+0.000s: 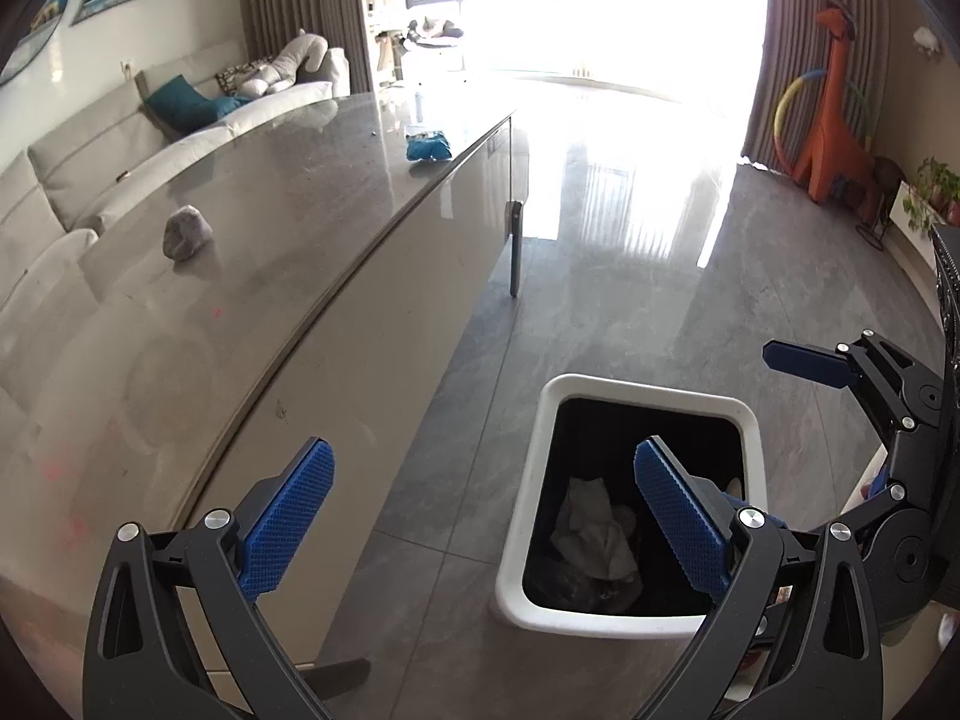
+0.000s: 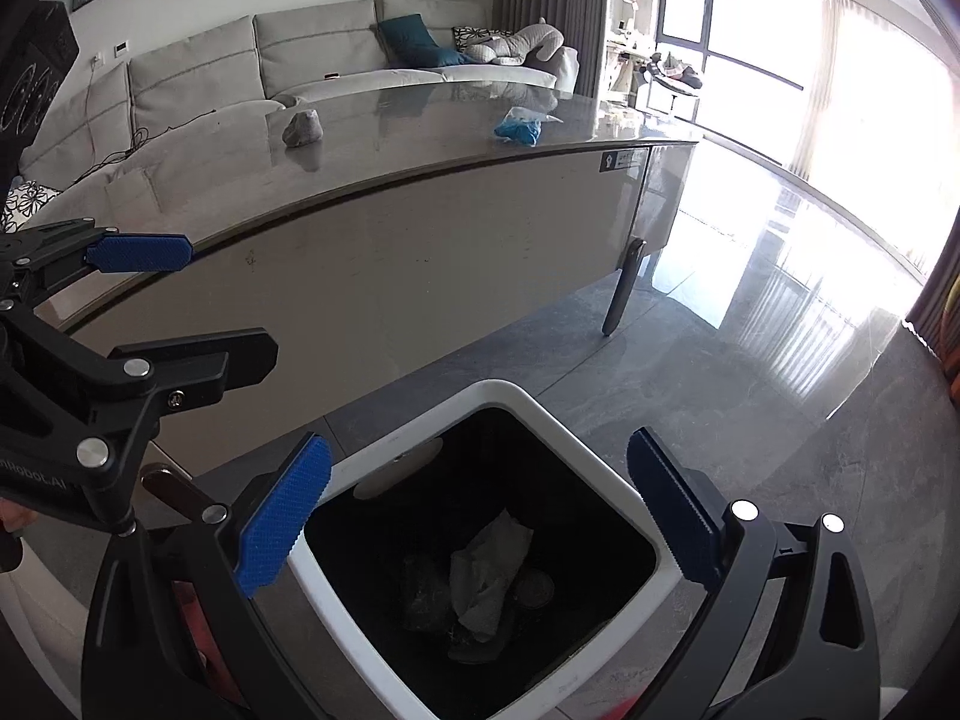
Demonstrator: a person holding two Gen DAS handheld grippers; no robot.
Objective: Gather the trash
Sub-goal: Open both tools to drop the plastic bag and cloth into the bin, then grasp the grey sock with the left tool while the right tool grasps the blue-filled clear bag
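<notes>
Below the right hand-held gripper point(image 2: 480, 516) stands a rectangular bin point(image 2: 336, 594) with a smooth white rim and a black lining; crumpled white paper point(image 2: 489, 564) and some darker scraps lie at its bottom. Its two blue, dimpled pads are spread wide with nothing between them. The left hand-held gripper point(image 1: 480, 519), just beside it, is also spread wide and empty. Beyond both, on the glossy grey stone-look table point(image 1: 288, 192), two pieces of trash remain: one grey crumpled ball point(image 1: 187, 232) and one blue crinkled wrapper point(image 1: 428, 147), well apart.
</notes>
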